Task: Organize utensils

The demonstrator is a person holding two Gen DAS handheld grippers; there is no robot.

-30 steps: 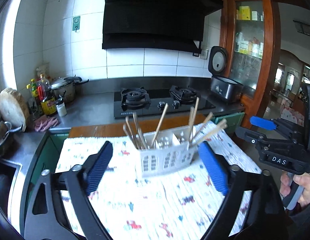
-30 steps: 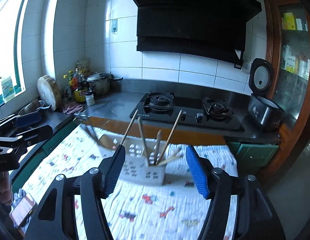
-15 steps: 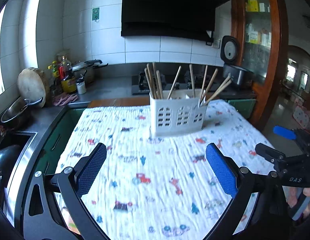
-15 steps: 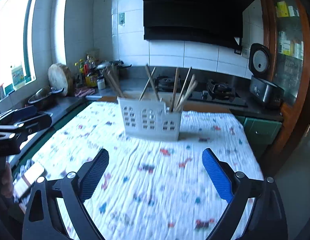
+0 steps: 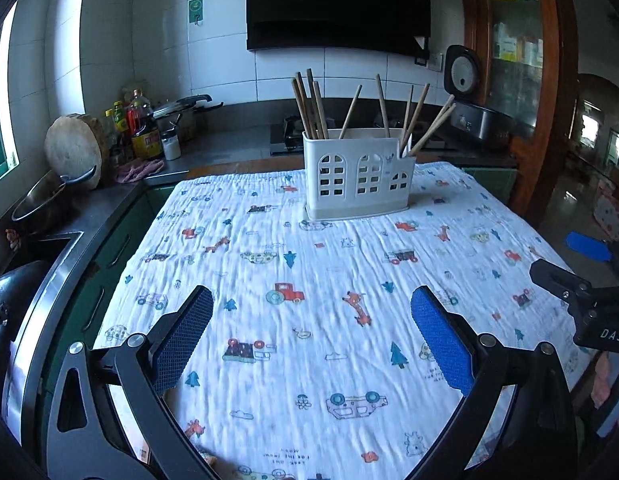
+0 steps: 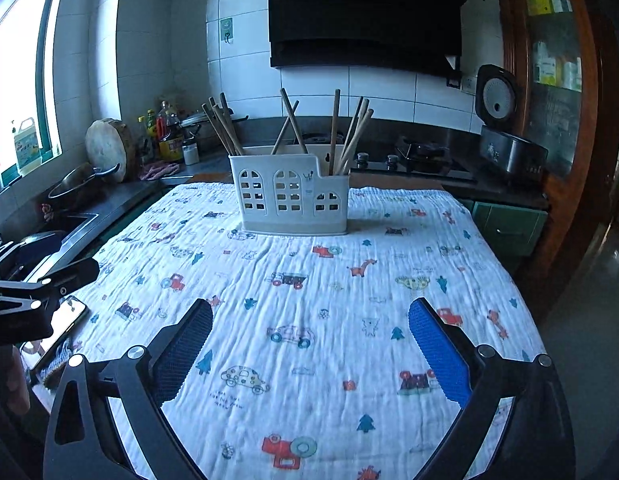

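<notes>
Both the left gripper [image 5: 311, 334] and right gripper [image 6: 309, 346] now stand spread and empty, the right still opening, having drawn back from the holder [image 6: 293, 196]. It stands well ahead on the cloth [image 5: 329, 280], chopsticks [image 5: 311, 106] upright inside; sorting appears finished.

From my seat, the one clear reading is "DAS" in white letters on the black body of the right gripper [image 5: 601, 308], at three o'clock in the left wrist view. The printed cloth [image 6: 309, 320] carries small lines of lettering near six o'clock — too small to make out. A bottle [image 5: 146, 136] at nine o'clock has a red-and-yellow label — illegible.
</notes>
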